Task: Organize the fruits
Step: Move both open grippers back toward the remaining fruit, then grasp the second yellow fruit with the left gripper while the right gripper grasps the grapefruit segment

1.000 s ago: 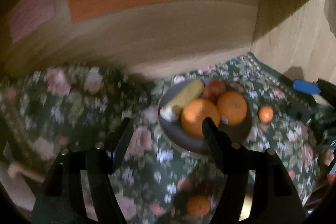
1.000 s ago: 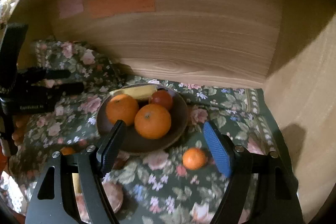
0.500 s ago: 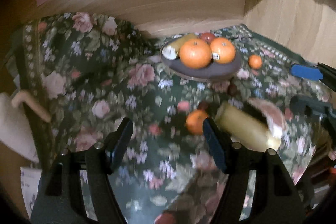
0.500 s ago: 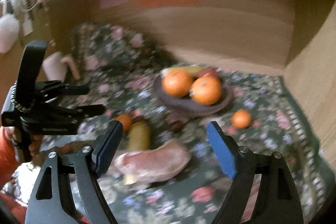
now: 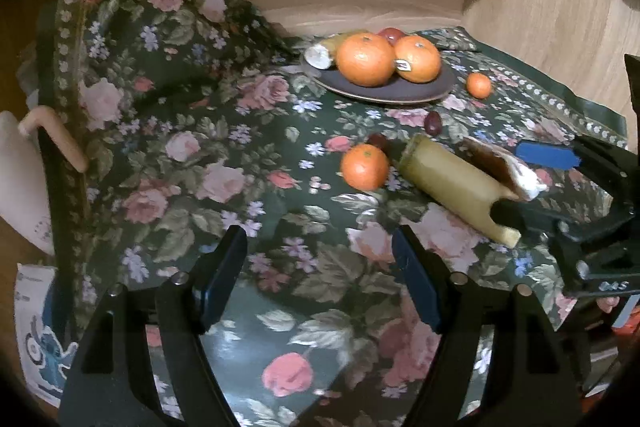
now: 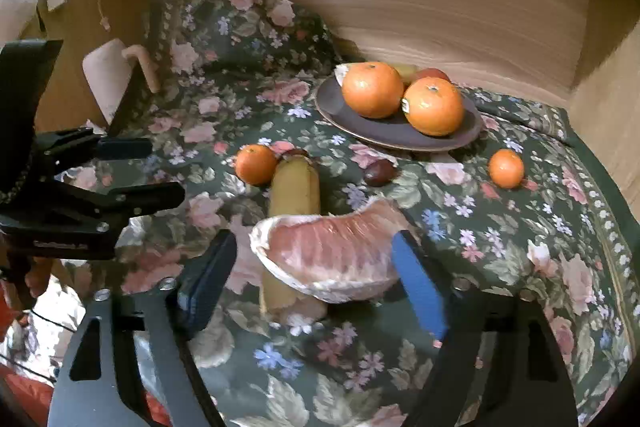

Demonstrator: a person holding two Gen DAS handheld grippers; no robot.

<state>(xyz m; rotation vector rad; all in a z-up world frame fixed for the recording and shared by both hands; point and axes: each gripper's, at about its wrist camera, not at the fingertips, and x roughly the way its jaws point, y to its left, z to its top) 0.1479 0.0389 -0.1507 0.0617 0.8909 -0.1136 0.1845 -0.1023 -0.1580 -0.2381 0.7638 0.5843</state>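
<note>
A dark plate [image 6: 384,131] at the back holds two large oranges [image 6: 372,89], a red fruit and a banana piece; it also shows in the left wrist view [image 5: 384,93]. On the floral cloth lie a small orange [image 6: 256,165], a yellow banana piece [image 6: 294,187], a pink pomelo wedge [image 6: 332,253], a dark plum [image 6: 380,173] and a small mandarin [image 6: 506,169]. My right gripper [image 6: 316,277] is open, its fingers on either side of the pomelo wedge. My left gripper [image 5: 320,273] is open and empty, in front of the small orange [image 5: 364,167].
Wooden walls [image 6: 460,11] close the back and right. The cloth bunches up at the back left [image 5: 160,39]. A pale bag with a handle [image 5: 24,167] sits at the left edge. The left gripper also shows in the right wrist view [image 6: 124,171].
Both grippers have pulled back from the plate toward the near edge. The loose orange, banana piece and pomelo wedge have come into view; the right gripper now straddles the wedge.
</note>
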